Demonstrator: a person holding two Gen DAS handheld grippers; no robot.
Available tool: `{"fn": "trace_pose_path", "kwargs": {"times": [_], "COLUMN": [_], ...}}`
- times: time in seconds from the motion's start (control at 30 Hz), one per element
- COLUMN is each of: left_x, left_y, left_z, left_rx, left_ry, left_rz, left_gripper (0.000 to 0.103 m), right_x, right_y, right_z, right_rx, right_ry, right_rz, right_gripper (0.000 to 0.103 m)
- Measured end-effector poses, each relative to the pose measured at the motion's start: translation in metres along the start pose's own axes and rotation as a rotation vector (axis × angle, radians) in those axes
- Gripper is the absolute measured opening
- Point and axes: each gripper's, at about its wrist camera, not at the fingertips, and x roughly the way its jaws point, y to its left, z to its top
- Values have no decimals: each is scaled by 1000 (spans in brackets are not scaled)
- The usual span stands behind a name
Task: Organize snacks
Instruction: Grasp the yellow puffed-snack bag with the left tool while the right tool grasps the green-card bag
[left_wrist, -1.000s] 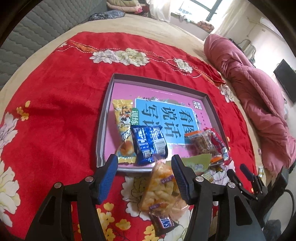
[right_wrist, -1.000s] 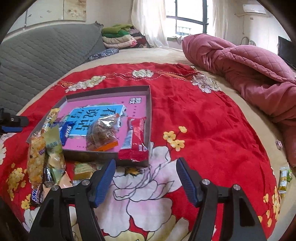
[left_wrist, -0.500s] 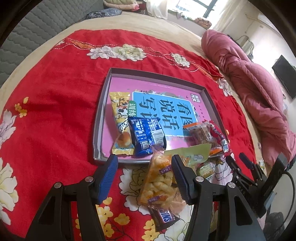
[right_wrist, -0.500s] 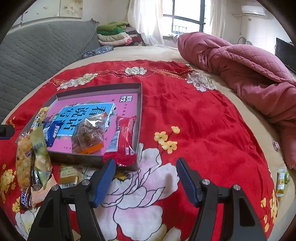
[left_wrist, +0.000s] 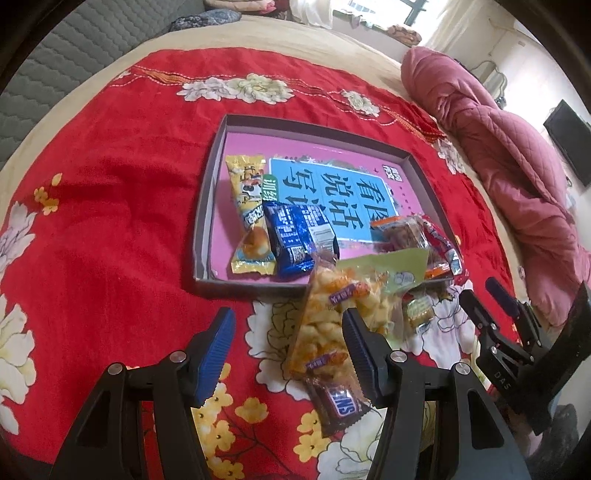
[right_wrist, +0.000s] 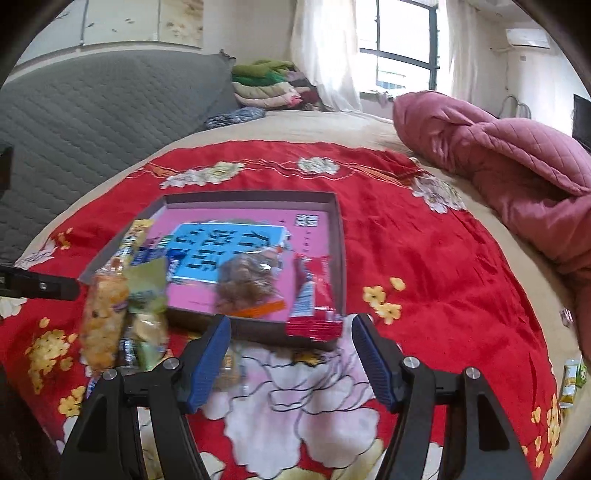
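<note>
A grey tray (left_wrist: 201, 221) with a pink book in it lies on the red flowered cloth. A yellow packet (left_wrist: 251, 218), a blue packet (left_wrist: 299, 236), a clear brown packet (left_wrist: 402, 232) and a red packet (right_wrist: 314, 295) lie in it; the red one hangs over the front rim. In front lie a puffed-snack bag (left_wrist: 332, 317), a green packet (left_wrist: 395, 269) and a Snickers bar (left_wrist: 340, 402). My left gripper (left_wrist: 288, 354) is open above the cloth, the puffed-snack bag by its right finger. My right gripper (right_wrist: 291, 354) is open before the tray (right_wrist: 340, 236), gripping nothing.
A pink quilt (right_wrist: 498, 158) is heaped on the right of the bed and folded clothes (right_wrist: 273, 85) lie at the back. A small wrapped snack (right_wrist: 229, 369) lies by the right gripper's left finger. A green-yellow packet (right_wrist: 570, 380) lies near the cloth's right edge.
The right gripper has swung to the left, so the tray now sits nearer the middle of its view. The left gripper has hardly moved. Both stay open as before.
</note>
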Motion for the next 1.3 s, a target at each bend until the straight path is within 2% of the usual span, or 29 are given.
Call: {"fn": "trace_pose_path", "kwargs": {"times": [0.1,0.33,0.67,1.3], "left_x": [1,5,11,37], "left_y": [-2,-7,-12,-16], "left_z": [-2,-9,-11,-3], "left_rx": [5,14,23,0], "left_ry": [5,24,38,70], "left_rz": [-5,-14,-21,-75], "left_gripper": [67,67,67,67], "right_x": [-2,-5,-11,8], "right_y": [3,9,29,61], "right_z": [1,-3,-4,-12], "right_rx": [3,10,-51,-141], "right_ry": [2,26,9,69], "right_rz": [15,42,106,198], "right_gripper": [68,68,68,68]}}
